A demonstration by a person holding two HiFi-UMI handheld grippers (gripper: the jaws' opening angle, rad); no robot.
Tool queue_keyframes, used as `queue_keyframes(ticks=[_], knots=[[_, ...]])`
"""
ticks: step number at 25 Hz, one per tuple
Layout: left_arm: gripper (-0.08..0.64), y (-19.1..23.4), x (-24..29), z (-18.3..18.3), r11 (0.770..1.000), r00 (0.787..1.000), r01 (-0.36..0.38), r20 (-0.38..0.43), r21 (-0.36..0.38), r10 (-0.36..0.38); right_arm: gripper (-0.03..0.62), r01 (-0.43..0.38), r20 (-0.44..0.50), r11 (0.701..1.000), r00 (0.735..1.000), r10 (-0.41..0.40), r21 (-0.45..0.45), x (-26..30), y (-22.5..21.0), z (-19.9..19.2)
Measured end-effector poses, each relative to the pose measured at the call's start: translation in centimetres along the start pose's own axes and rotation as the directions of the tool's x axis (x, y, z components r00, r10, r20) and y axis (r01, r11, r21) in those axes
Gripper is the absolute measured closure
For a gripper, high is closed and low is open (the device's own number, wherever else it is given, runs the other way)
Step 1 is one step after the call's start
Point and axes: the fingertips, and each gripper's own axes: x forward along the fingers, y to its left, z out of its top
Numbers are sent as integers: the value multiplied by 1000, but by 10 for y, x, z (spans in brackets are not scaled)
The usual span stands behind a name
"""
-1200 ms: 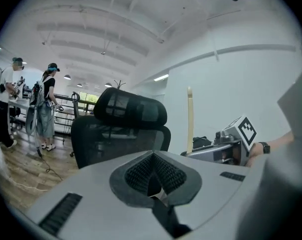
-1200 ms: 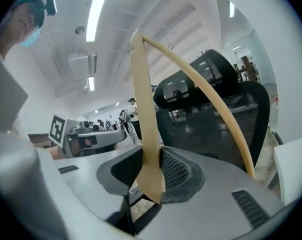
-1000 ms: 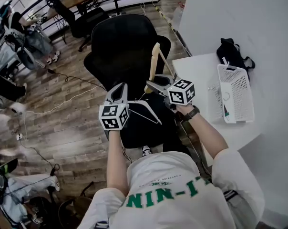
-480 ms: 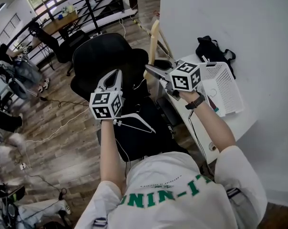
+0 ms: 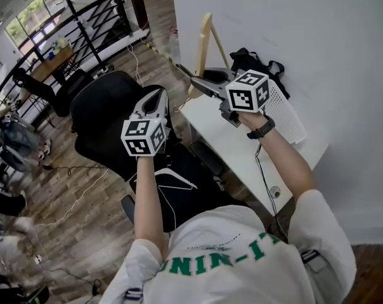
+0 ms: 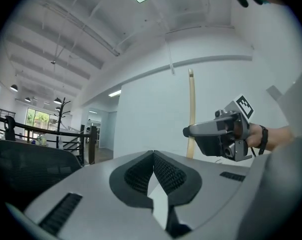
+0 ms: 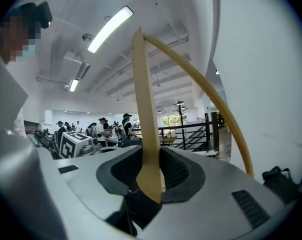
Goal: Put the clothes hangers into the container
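- Right gripper (image 5: 195,83): jaws clamped on the lower end of a pale wooden clothes hanger (image 5: 203,52); held above the near edge of the white table (image 5: 224,141).
- Pale wooden clothes hanger: rising toward 12 o'clock from the jaws, one flat arm near upright, the curved arm bending off toward 1 o'clock; in the right gripper view (image 7: 150,176) seen gripped between both pads (image 7: 177,170).
- White perforated plastic container (image 5: 286,119): on the table by the wall, at 3 o'clock of the right gripper, just behind its marker cube; apart from the hanger.
- Left gripper (image 5: 157,95): jaws together, nothing between them (image 6: 153,156); raised over the black mesh office chair (image 5: 103,109).
- Thin white clothes hanger (image 5: 173,178): flat on the chair seat, at 6 o'clock of the left gripper.
- Black bag (image 5: 248,61): on the table, at 12 o'clock of the container.
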Motion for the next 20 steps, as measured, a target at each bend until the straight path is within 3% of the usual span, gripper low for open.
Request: queue_keyframes(ticks=[5, 10, 15, 20], knots=[[546, -38, 40, 10, 995, 995, 101, 21, 6, -101, 465, 130, 0, 991, 992, -130, 37, -51, -43, 6], [546, -80, 82, 9, 980, 979, 200, 22, 0, -200, 465, 276, -26, 957, 961, -274, 87, -110, -96, -10], [546, -107, 109, -3, 961, 961, 278, 5, -10, -278, 465, 385, -97, 905, 923, -373, 182, -152, -136, -49], [545, -138, 136, -23, 941, 941, 336, -22, -25, -337, 463, 460, -151, 826, 888, -435, 325, -190, -169, -95]])
